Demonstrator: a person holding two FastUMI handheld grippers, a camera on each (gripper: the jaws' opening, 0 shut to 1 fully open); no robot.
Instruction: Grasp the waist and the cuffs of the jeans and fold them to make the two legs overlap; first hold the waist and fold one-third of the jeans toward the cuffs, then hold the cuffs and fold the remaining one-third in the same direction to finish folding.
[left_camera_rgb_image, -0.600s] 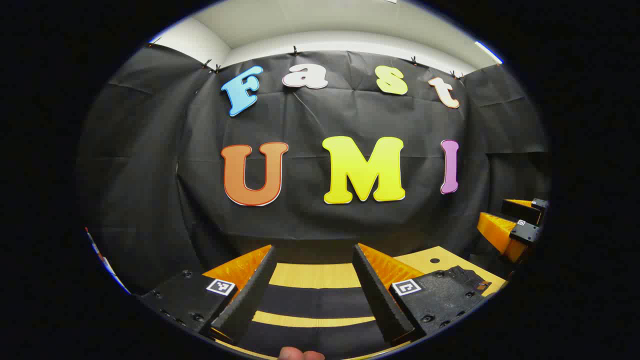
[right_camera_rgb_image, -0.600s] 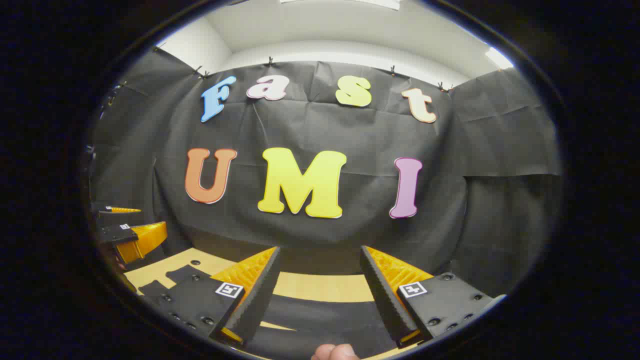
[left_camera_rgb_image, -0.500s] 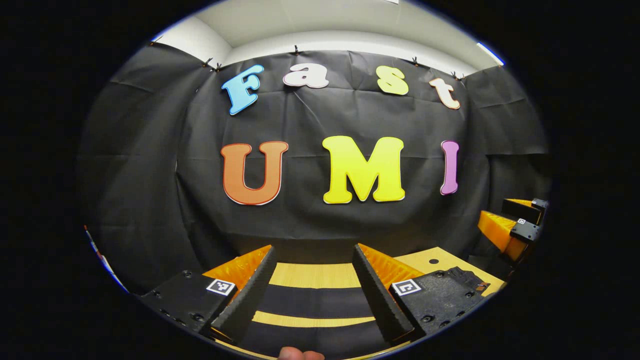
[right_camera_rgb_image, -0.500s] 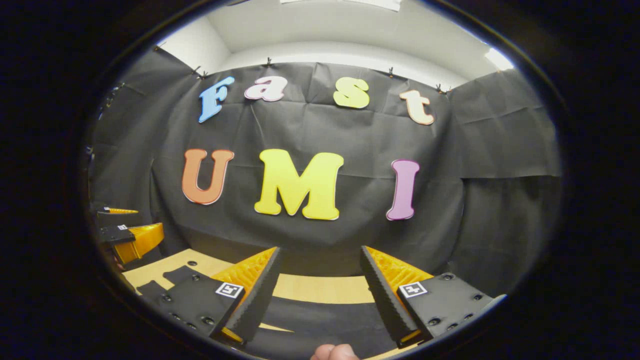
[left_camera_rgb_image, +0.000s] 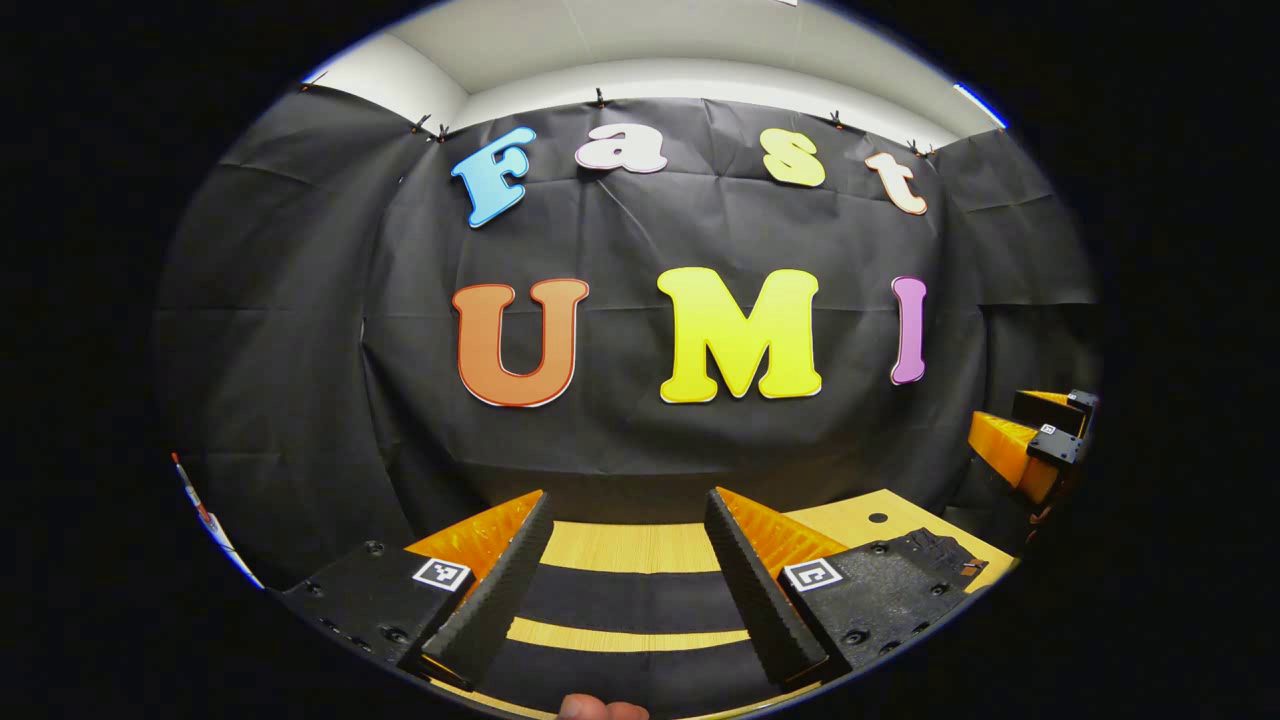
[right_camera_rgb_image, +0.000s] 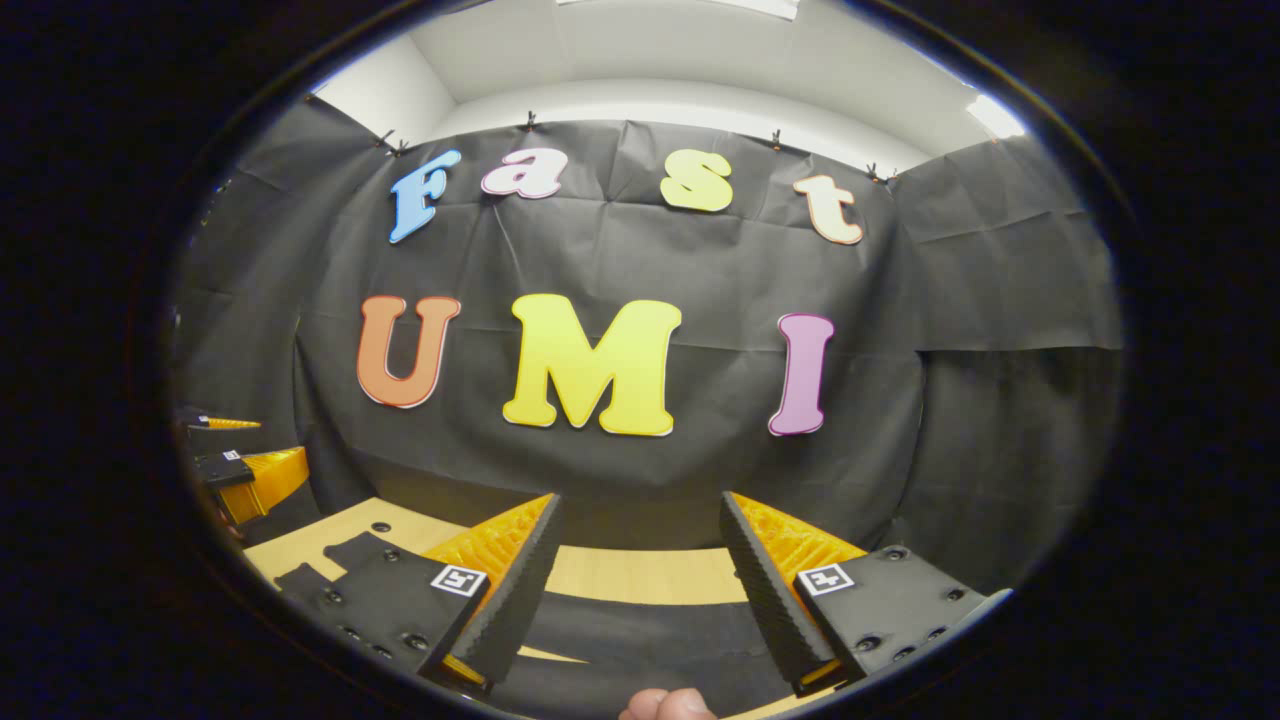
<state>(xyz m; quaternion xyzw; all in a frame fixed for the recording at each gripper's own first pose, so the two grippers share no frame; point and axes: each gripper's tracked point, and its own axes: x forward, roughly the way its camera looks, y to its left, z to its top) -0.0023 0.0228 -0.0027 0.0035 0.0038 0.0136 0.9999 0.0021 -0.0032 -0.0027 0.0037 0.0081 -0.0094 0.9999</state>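
Observation:
Dark jeans (left_camera_rgb_image: 630, 600) lie flat on a light wooden table (left_camera_rgb_image: 620, 548), seen as two dark bands with a strip of table between them. My left gripper (left_camera_rgb_image: 626, 495) hovers over them, open, with nothing between its fingers. An end of the jeans (left_camera_rgb_image: 935, 548) peeks out to the right of it. In the right gripper view the jeans (right_camera_rgb_image: 640, 635) spread under my right gripper (right_camera_rgb_image: 640, 497), also open and holding nothing. Another part of the jeans (right_camera_rgb_image: 345, 552) lies to its left. Each gripper also shows far off: the right gripper (left_camera_rgb_image: 1035, 445) and the left gripper (right_camera_rgb_image: 240, 470).
The booth's black cloth wall (left_camera_rgb_image: 640, 440) stands right behind the table's far edge. A small round hole (left_camera_rgb_image: 878, 517) sits in the tabletop near the back right. A fingertip (left_camera_rgb_image: 600, 708) of the hand holding the left gripper shows at the bottom edge.
Both grippers stayed open over the jeans. Each turned slightly outward: the wall drifted right in the left gripper view and left in the right gripper view, and the other gripper slid toward the rim.

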